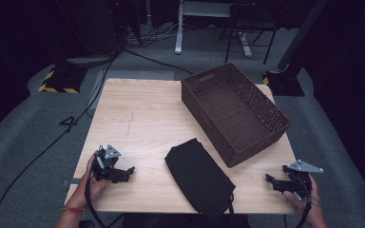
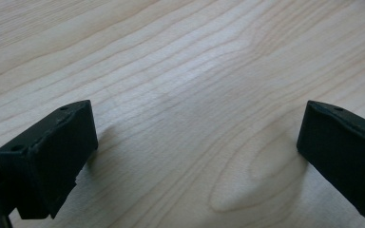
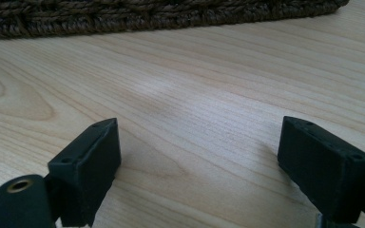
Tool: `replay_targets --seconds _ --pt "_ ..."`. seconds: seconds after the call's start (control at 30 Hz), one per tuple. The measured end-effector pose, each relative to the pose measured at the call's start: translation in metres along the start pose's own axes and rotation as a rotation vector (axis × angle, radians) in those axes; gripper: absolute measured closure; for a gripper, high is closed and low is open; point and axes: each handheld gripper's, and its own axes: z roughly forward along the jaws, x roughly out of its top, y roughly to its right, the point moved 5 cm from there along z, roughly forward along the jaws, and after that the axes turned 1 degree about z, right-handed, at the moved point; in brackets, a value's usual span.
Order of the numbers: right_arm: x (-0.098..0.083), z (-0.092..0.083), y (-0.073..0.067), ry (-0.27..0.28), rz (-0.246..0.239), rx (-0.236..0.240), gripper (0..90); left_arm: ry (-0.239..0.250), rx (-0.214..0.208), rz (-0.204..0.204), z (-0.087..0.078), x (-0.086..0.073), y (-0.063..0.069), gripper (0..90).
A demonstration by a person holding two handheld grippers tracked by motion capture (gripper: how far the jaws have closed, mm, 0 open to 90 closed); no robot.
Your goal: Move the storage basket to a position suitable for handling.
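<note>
A folded black cloth lies on the wooden table near its front edge, one corner hanging over. A dark woven basket stands empty at the back right. My left gripper rests low on the table to the left of the cloth, held by a hand; its jaws are open over bare wood. My right gripper sits at the front right corner, right of the cloth, jaws open and nothing between them. The basket's base runs across the top of the right gripper view.
Around the table is grey carpet with cables running along the left. A black stand with yellow-striped feet sits at the back left, another stand base at the back right, and desk legs behind.
</note>
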Motion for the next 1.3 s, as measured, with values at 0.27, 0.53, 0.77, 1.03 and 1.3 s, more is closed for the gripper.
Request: replay_targets --seconds 0.27,0.53,0.77,1.03,1.3 --pt "0.001 0.000 -0.002 -0.003 -0.004 0.008 14.9 -0.003 -0.084 0.099 -0.004 -0.005 0.023 0.2" --pt "0.009 -0.002 0.005 -0.013 -0.011 0.040 18.3 -0.004 -0.091 0.114 -0.004 -0.004 0.029 0.3" --pt "0.046 -0.027 -0.001 0.155 -0.079 0.088 22.5 0.000 -0.095 0.113 -0.004 -0.004 0.031 0.4" --pt "0.096 -0.042 -0.009 0.246 -0.138 0.085 25.2 -0.003 -0.093 0.112 -0.004 -0.005 0.032 0.5" --pt "0.123 -0.040 0.002 0.263 -0.095 0.035 20.4 -0.001 -0.095 0.116 -0.004 -0.005 0.032 0.5"
